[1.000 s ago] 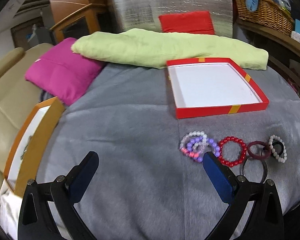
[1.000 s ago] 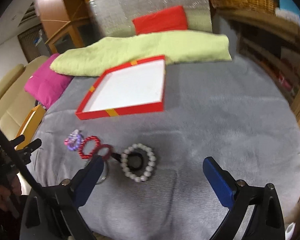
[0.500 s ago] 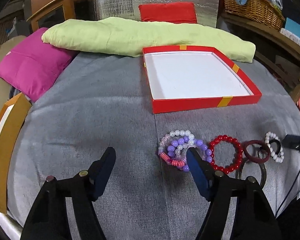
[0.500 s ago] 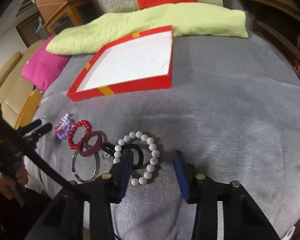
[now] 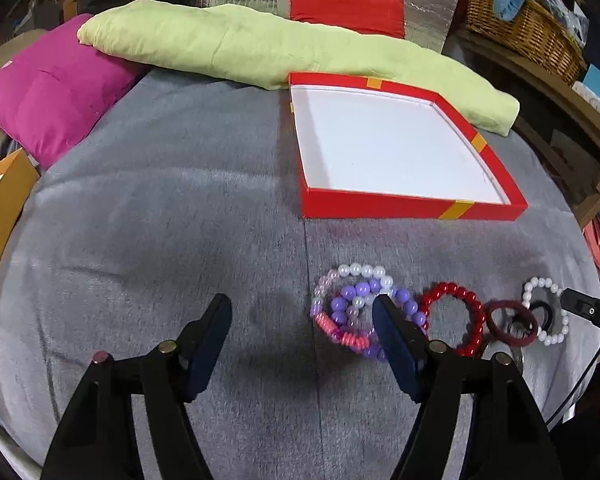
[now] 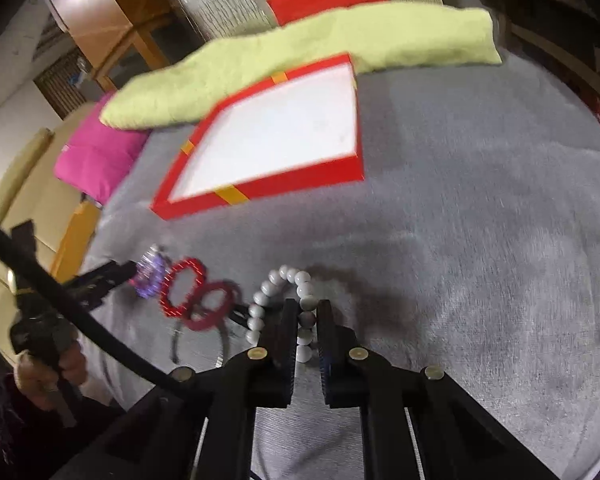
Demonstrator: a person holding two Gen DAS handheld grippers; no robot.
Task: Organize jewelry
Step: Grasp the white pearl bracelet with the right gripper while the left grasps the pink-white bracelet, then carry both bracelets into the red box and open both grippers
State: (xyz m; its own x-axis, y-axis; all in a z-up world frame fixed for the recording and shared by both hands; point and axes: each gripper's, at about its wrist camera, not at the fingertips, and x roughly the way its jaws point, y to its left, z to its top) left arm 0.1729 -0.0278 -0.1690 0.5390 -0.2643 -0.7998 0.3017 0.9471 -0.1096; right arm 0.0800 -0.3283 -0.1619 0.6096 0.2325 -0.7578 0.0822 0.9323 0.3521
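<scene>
On the grey fabric-covered surface [image 5: 180,208], a row of bracelets is lying just in front of the shallow red cardboard box with a white floor [image 5: 384,148], presumably laid out there so each can go straight into it. The right gripper [image 6: 305,316] is pinching the near side of the white round-bead bracelet [image 6: 278,280], its two dark fingers clenched on a few beads; gripping the strand edge-on like this probably lets the loop hang free once lifted. The loop is lying nearly flat, its longer span running away from the gripper toward the box. The left gripper [image 5: 302,312] is hanging released, jaws spread wide, one finger over the tangled purple, pink and clear bead bracelets [image 5: 350,306], seemingly lining up for its own pick. Beside that cluster are sitting a red bead bracelet [image 5: 454,322], touching it, then a dark maroon ring bangle [image 5: 512,323] and a black elastic band [image 5: 542,312] inside the white loop. The box is standing empty, long sides running left to right, against a folded pale green cloth [image 5: 260,48]; a magenta cushion [image 5: 48,96] is resting well off to the left.
</scene>
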